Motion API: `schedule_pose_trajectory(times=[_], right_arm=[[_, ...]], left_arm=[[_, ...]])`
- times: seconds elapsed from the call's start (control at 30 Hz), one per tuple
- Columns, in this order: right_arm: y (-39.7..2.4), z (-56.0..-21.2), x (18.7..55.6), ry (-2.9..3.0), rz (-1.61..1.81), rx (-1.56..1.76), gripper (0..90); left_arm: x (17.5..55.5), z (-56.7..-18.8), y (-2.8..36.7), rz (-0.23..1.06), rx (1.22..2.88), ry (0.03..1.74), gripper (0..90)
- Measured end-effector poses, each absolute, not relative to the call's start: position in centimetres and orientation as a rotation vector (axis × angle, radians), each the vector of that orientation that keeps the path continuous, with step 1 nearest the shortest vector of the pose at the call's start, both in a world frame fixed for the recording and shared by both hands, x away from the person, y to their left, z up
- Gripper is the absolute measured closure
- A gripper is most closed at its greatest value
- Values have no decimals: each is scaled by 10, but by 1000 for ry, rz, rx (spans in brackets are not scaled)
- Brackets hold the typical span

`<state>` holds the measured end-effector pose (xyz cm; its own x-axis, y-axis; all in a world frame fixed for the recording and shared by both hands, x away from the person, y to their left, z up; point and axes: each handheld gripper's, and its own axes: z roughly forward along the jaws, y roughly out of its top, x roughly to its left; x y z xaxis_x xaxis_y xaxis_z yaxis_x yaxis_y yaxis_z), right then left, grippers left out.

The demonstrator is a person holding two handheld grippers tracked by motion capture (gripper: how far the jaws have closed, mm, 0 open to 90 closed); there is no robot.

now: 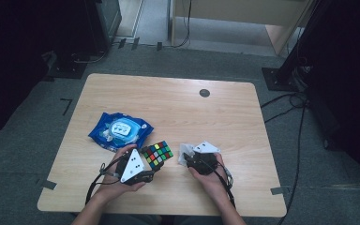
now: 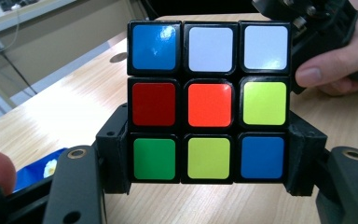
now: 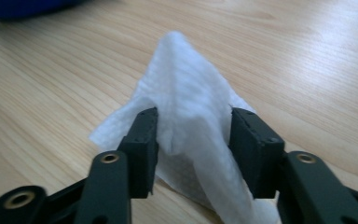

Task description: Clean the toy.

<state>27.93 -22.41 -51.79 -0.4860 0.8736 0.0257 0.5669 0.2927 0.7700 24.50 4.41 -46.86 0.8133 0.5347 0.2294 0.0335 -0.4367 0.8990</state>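
Note:
A scrambled Rubik's cube is held just above the table, near its front, with my left gripper shut on it. In the left gripper view the cube faces the camera and the black jaws of my left gripper clamp its bottom row from both sides. A crumpled white wipe lies on the wood right of the cube. My right gripper points down at it. In the right gripper view the wipe rises in a peak between the spread jaws of my right gripper, brushing both pads without being squeezed.
A blue pack of wet wipes lies left of the cube, behind my left hand. A small black round cap sits in the tabletop at the back. The table's front edge is close behind both hands. Cables trail on the floor at right.

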Motion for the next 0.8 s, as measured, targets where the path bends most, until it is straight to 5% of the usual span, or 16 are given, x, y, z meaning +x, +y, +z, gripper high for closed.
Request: schedule_pose_trajectory(times=[0.27, 0.8], right_arm=[[-227, -519, 279, 2168, 1038, 1301, 863], [-232, -438, 239, 1983, 1654, 1109, 881]], left_arm=[[246, -465, 47, 594, 1924, 458, 342], [243, -467, 41, 565, 1930, 457, 342]])
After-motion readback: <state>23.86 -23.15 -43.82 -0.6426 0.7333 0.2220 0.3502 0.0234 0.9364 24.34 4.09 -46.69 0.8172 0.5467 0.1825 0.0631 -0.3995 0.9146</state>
